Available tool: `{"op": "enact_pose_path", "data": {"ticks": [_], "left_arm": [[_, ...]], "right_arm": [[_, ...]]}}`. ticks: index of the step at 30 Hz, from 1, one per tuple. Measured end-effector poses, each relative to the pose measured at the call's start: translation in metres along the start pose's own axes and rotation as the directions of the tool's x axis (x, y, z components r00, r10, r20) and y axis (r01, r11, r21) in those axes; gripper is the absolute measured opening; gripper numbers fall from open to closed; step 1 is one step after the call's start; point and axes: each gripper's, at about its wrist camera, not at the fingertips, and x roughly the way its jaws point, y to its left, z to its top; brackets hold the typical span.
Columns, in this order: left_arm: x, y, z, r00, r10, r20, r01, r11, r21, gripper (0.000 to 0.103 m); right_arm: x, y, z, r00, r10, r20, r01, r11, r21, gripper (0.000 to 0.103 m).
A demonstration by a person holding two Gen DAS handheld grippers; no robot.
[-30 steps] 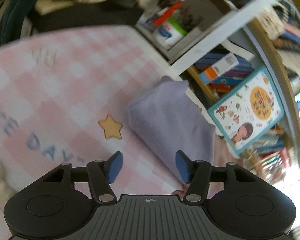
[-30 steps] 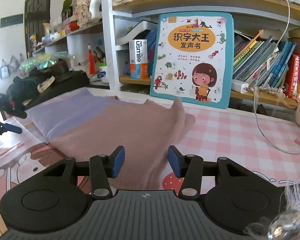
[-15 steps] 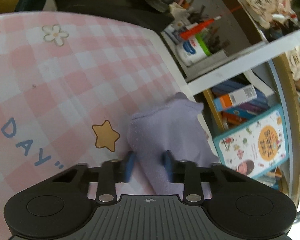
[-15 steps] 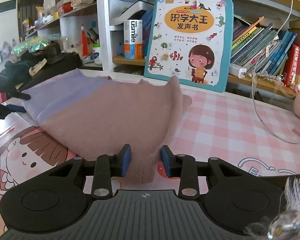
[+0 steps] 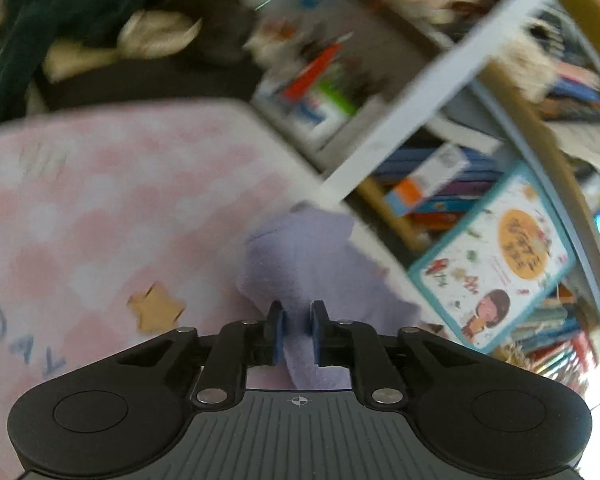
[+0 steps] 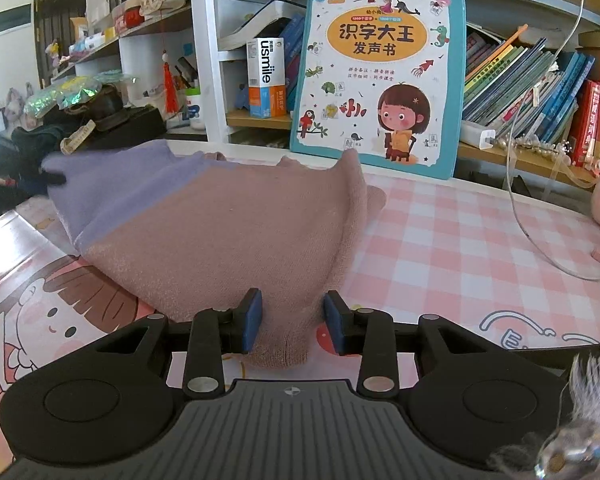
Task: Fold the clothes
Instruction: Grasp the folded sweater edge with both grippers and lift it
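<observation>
1. Bookshelves (image 6: 520,80) crowded with books stand along the far edge of the bench (image 6: 460,240), which carries a pink checked mat.
2. One garment (image 6: 220,232), lilac at one end and dusty pink at the other, lies spread on the bench toward its far edge, in front of a picture book (image 6: 380,68).
3. Left hand-held gripper (image 5: 296,330): clenched on the lilac end, cloth pinched between the blue pads.
4. Right hand-held gripper (image 6: 292,326): jaws astride the pink near hem with cloth between them; whether the pads press it cannot be told.
5. Progress, as judged: early. No completed fold is visible; the lift and fold-over remain.
6. Limits: the left view is motion-blurred; the gripper bodies hide the cloth nearest each camera; the garment type cannot be identified.
</observation>
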Motion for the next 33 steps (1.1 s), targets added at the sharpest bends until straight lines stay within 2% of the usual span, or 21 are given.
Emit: {"op": "enact_pose_path", "data": {"ticks": [1,2,5,9,11,13,16,20,21,24,26,29,33], "left_arm": [[0.005,0.006,0.0,1.0,-0.012,-0.021,0.011,1.0,-0.022,0.03],[0.009,0.01,-0.001,0.999,-0.023,-0.038,0.021,0.999,-0.033,0.033],[0.02,0.014,-0.004,0.998,-0.028,-0.058,0.026,0.999,-0.03,0.034],[0.027,0.016,-0.006,0.998,-0.047,-0.038,0.045,0.998,-0.049,0.034],[0.03,0.016,-0.005,0.998,-0.056,-0.034,0.055,0.997,-0.047,0.032],[0.033,0.015,-0.005,0.998,-0.054,-0.044,0.054,0.999,-0.003,0.02],[0.029,0.01,-0.006,0.997,-0.071,-0.029,0.073,0.995,0.069,0.011],[0.005,-0.006,-0.004,0.991,-0.127,0.046,0.115,0.971,0.21,0.01],[0.003,-0.004,-0.001,0.99,-0.134,0.049,0.121,0.971,0.208,0.01],[0.014,0.024,0.014,0.994,-0.112,0.0,0.111,0.993,0.044,0.01],[0.022,0.04,0.019,0.995,-0.098,-0.021,0.098,0.995,-0.012,0.011],[0.024,0.042,0.018,0.996,-0.092,-0.014,0.092,0.996,0.013,0.013],[0.029,0.045,0.018,0.997,-0.078,-0.026,0.078,0.997,0.005,0.019]], "right_arm": [[0.0,0.0,0.0,1.0,0.002,-0.001,-0.002,1.0,0.002,0.033],[0.0,-0.001,0.0,1.0,0.004,-0.002,-0.004,1.0,0.005,0.033],[0.0,-0.002,0.0,1.0,0.011,-0.003,-0.011,1.0,0.014,0.033],[0.001,-0.003,0.0,1.0,0.016,-0.006,-0.016,1.0,0.021,0.033],[0.001,-0.004,0.0,1.0,0.02,-0.008,-0.02,1.0,0.023,0.033],[0.001,-0.004,0.0,1.0,0.024,-0.01,-0.023,0.999,0.026,0.033],[0.002,-0.005,0.0,1.0,0.029,-0.01,-0.029,0.999,0.04,0.033],[0.007,-0.004,0.002,0.999,0.046,-0.014,-0.045,0.997,0.065,0.034],[0.009,-0.003,0.003,0.999,0.052,-0.014,-0.051,0.996,0.069,0.034],[0.018,0.005,0.009,0.998,0.067,-0.015,-0.066,0.995,0.073,0.034],[0.024,0.013,0.012,0.997,0.071,-0.017,-0.07,0.996,0.054,0.034],[0.03,0.021,0.015,0.998,0.065,-0.022,-0.065,0.998,0.023,0.034],[0.032,0.018,0.017,0.997,0.079,-0.025,-0.078,0.996,0.043,0.035]]}}
